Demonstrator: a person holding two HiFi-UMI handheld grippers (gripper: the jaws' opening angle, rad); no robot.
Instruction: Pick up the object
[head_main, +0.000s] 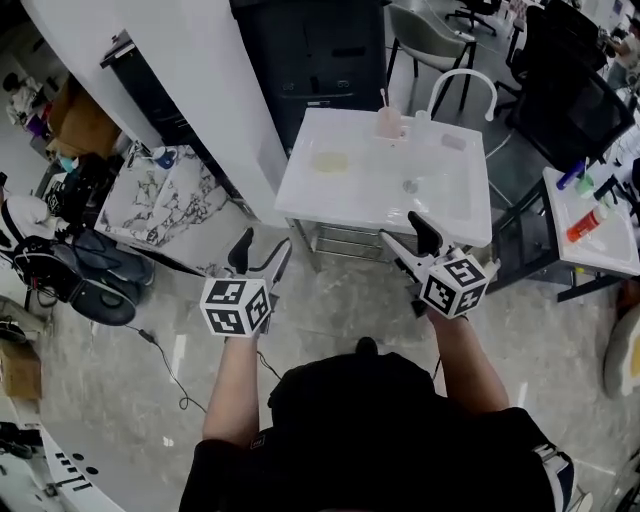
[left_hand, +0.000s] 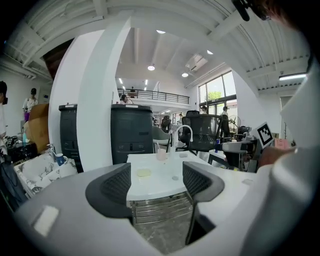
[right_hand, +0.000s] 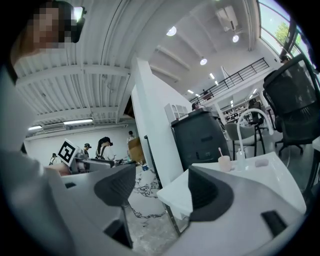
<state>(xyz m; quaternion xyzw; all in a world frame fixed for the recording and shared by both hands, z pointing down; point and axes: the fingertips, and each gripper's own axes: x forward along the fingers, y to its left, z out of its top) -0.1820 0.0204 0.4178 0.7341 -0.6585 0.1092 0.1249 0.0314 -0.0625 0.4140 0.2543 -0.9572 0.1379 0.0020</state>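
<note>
While both arms reach forward, left gripper (head_main: 262, 250) and right gripper (head_main: 402, 231) (jaws apart, empty) hover near the table (head_main: 330, 197).

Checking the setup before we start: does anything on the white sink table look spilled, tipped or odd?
Nothing is tipped: the pink cup stands upright near the faucet. One thing stands out, a pale yellowish patch on the left of the white table; whether it is a stain or a flat object cannot be told.
</note>
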